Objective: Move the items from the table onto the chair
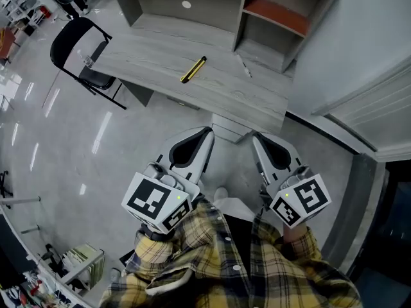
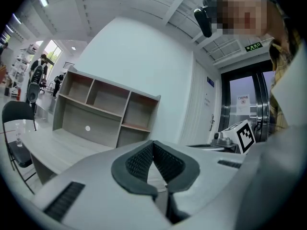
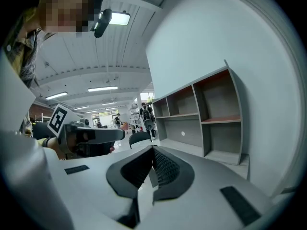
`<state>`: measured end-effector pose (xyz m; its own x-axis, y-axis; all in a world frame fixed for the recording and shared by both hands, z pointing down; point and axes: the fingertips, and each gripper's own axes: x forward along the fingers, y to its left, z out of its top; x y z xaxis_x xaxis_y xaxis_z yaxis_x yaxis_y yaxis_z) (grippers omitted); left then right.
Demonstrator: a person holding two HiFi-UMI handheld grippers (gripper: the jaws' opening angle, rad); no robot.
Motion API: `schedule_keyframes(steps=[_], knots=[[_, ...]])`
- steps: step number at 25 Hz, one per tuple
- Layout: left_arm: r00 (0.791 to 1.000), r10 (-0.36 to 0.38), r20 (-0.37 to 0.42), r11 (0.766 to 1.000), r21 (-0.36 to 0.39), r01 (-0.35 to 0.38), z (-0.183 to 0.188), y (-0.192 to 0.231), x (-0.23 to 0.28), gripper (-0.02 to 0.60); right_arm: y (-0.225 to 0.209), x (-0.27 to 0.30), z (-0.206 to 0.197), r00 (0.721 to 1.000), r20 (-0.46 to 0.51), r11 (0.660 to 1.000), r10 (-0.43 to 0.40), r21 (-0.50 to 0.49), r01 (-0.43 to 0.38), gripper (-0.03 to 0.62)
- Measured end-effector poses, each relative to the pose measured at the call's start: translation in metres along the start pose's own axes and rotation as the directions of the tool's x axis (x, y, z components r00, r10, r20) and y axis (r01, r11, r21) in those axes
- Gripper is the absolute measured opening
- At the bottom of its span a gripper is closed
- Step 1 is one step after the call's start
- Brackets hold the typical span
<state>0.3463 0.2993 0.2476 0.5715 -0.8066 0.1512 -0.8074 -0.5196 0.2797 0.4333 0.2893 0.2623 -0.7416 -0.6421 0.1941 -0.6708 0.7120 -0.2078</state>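
Observation:
A yellow-and-black cutter (image 1: 193,69) lies in the middle of the grey table (image 1: 160,59). A thin grey pen (image 1: 246,68) lies to its right, and a small clear bottle (image 1: 87,60) stands at the table's left end. The black chair (image 1: 72,42) stands just beyond that end. My left gripper (image 1: 210,131) and right gripper (image 1: 255,136) hover side by side over the floor, well short of the table's near edge. Both are shut and empty. The left gripper view shows the shut jaws (image 2: 153,142), with the chair (image 2: 17,113) and the bottle (image 2: 18,139) far left. In the right gripper view the jaws (image 3: 153,148) meet.
A shelf unit (image 1: 257,5) with open compartments rises along the table's back. A white wall (image 1: 359,56) and a door frame lie to the right. Glossy floor (image 1: 96,159) spreads to the left, with clutter (image 1: 70,262) at the lower left. People stand far off in the room.

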Motion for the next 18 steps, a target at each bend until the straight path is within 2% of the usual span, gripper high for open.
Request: schedule_keyframes(steps=[7,12,18], knots=[[1.000,-0.023,-0.017,1.000,0.004,0.023,0.029,0.097,0.012,0.005,-0.001,0.098,0.017,0.999,-0.006,0.999,-0.032,0.009,0.033,0.017],[0.997,-0.061,-0.042,0.998,0.005,0.061,0.044,0.161,0.014,0.005,-0.004,0.157,0.024,0.995,-0.011,0.994,-0.103,0.033,0.103,0.017],[0.990,-0.106,-0.089,0.994,-0.019,0.104,0.041,0.216,0.021,0.005,-0.014,0.201,0.018,0.981,-0.040,0.979,-0.189,0.062,0.192,0.017]])
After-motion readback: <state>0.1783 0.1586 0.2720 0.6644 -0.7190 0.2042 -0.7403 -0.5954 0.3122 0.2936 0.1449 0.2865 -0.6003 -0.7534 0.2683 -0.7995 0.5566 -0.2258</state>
